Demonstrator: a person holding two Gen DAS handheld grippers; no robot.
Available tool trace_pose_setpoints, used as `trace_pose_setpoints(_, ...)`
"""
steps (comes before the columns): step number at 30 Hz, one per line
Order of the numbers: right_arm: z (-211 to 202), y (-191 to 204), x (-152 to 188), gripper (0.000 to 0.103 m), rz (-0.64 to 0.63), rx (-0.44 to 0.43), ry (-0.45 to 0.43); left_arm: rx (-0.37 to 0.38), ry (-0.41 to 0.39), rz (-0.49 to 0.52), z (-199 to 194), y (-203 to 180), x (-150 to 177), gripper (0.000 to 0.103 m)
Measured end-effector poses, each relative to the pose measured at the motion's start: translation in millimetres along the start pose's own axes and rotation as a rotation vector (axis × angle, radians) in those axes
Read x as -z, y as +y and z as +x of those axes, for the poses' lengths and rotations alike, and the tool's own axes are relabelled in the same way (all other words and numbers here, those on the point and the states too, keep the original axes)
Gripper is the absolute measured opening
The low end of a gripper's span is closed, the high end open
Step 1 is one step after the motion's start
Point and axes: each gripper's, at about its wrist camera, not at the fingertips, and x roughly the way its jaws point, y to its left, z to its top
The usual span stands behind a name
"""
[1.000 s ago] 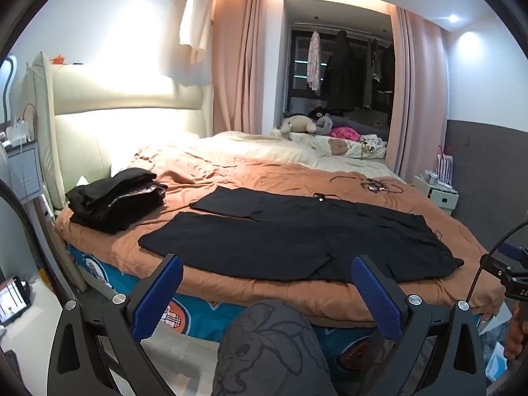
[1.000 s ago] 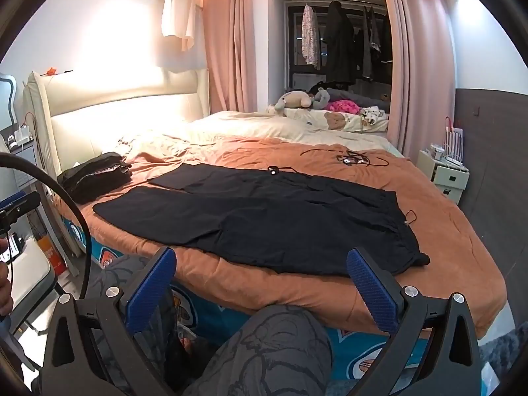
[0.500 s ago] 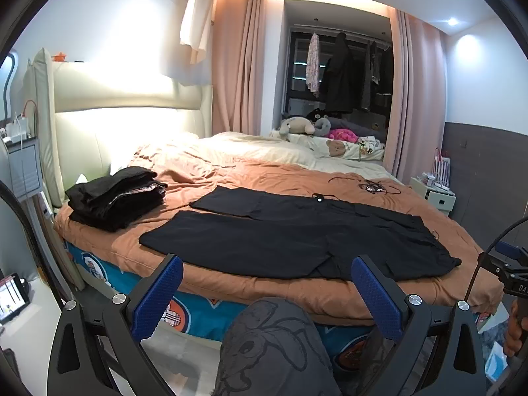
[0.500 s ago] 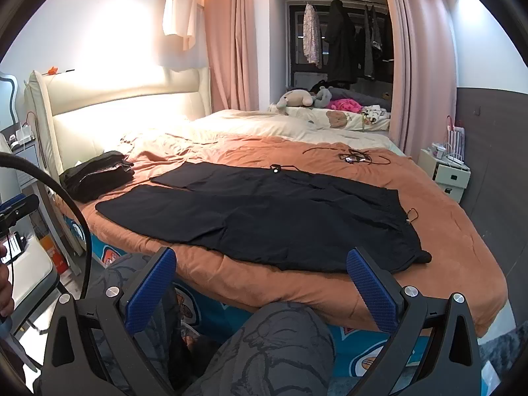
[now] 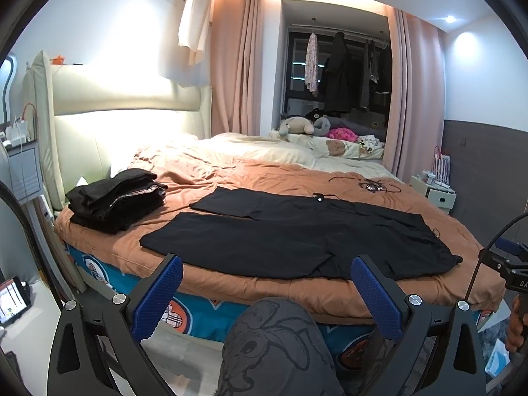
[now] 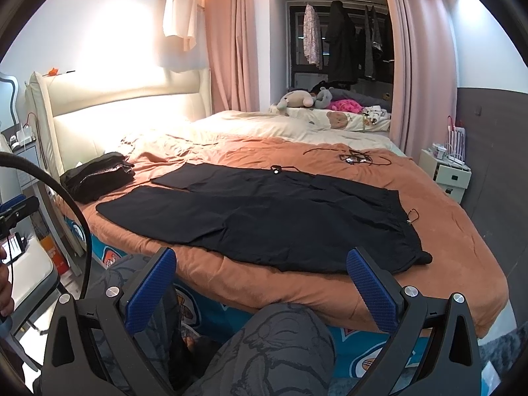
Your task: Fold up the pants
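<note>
i judge no fold is begun, so from left to right: my left gripper (image 5: 265, 275) hangs wide and empty short of the bed (image 5: 297, 292), the black pants (image 5: 297, 237) lie flat on it, and my right gripper (image 6: 260, 265), equally wide and empty, must reach a leg hem next.

Pants (image 5: 297, 237) matt black cloth; bedspread (image 5: 379, 287) soft orange fabric; fingers (image 5: 158, 297) blue textured pads.
</note>
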Motion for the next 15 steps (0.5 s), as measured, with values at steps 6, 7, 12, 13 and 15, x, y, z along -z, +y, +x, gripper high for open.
trace_pose_setpoints(6,-0.6,2.4,-0.7,0.103,0.004,0.009,0.002,0.002,-0.007,0.004,-2.7,-2.1,-0.2,0.103)
trace_pose_setpoints(7,-0.8,3.2,-1.1,0.103,0.004,0.009,0.003,0.004,-0.006,0.005,-2.7,-2.2,-0.2,0.103)
trace_pose_setpoints(12,-1.2,4.2,-0.5,0.103,-0.001,0.003,0.002,-0.001,-0.008,0.015,-2.8,-4.8,0.0,0.103)
trace_pose_setpoints(13,-1.2,4.3,-0.5,0.103,-0.005,0.003,0.001,-0.001,-0.008,0.015,-2.8,-4.5,0.1,0.103)
trace_pose_setpoints(15,-0.8,4.2,-0.2,0.103,-0.008,0.003,0.001,0.0,-0.006,0.016,-2.5,-5.2,0.4,0.103)
